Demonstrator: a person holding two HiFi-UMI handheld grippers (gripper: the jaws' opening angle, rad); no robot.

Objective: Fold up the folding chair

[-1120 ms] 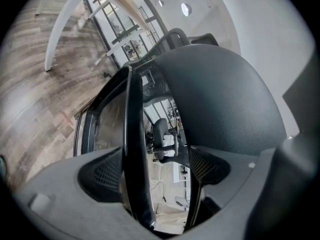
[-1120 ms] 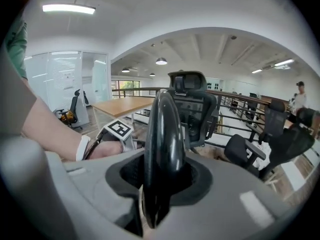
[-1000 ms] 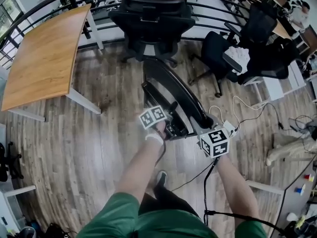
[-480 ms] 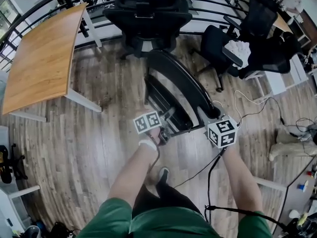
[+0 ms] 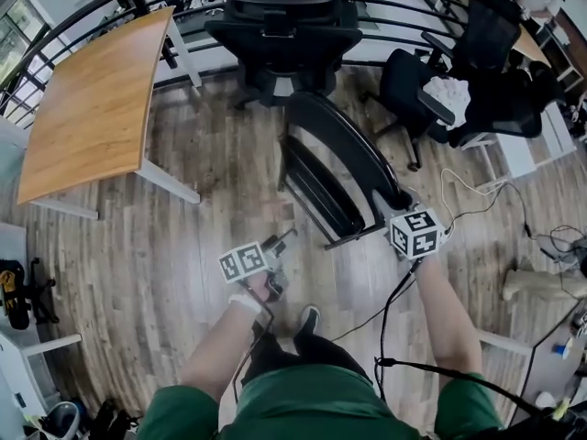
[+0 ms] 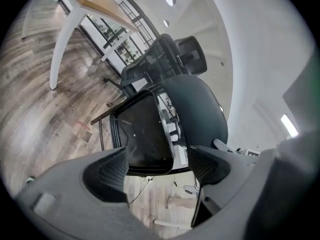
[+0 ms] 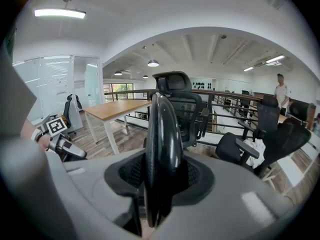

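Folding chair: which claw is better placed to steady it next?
Right. The right claw is clamped on the folding chair at its backrest edge; the left claw is open, empty and clear of it.

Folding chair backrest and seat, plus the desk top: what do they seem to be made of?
The backrest looks like hard moulded plastic, glossy black; light glints along its curved edge. The seat panel is matte black with small fixing dots, probably plastic too. The desk top is wood or wood-look laminate, smooth, with warm grain visible.
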